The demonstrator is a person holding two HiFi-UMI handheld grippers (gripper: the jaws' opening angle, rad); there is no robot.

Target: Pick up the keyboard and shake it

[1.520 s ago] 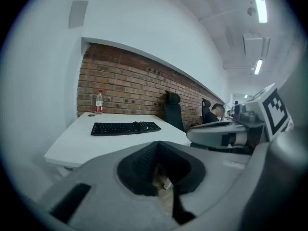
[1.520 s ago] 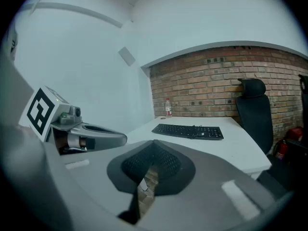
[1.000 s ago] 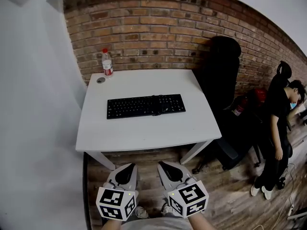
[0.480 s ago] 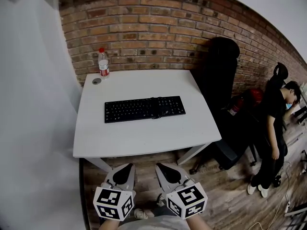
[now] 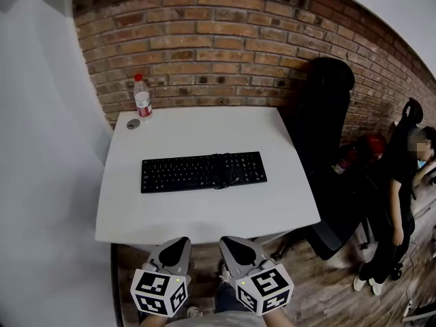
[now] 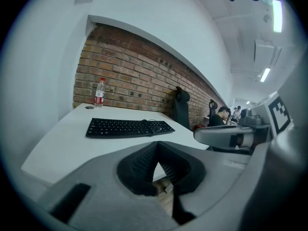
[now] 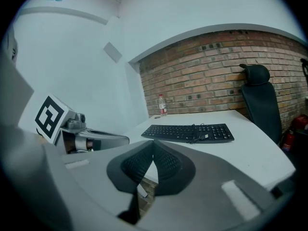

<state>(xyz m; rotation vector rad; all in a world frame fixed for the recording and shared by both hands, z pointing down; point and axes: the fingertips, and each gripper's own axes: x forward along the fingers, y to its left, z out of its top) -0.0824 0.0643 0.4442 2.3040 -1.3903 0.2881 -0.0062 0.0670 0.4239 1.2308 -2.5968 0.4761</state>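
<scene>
Black keyboard (image 5: 203,172) unmoved on table (image 5: 204,210); left tool (image 5: 182,240) and right tool (image 5: 225,240), both clenched empty, have come closer.

Keyboard (image 5: 203,172) showing matt black plastic; table (image 5: 204,213) looking smooth white; wall (image 5: 218,46) showing rough brick; floor (image 5: 320,278) showing wood planks.

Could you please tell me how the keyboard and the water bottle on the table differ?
The keyboard is black and lies flat mid-table; the water bottle is clear with a red cap and stands upright at the far left corner. The keyboard is long and low, the bottle narrow and tall. Both rest on the white table.
</scene>
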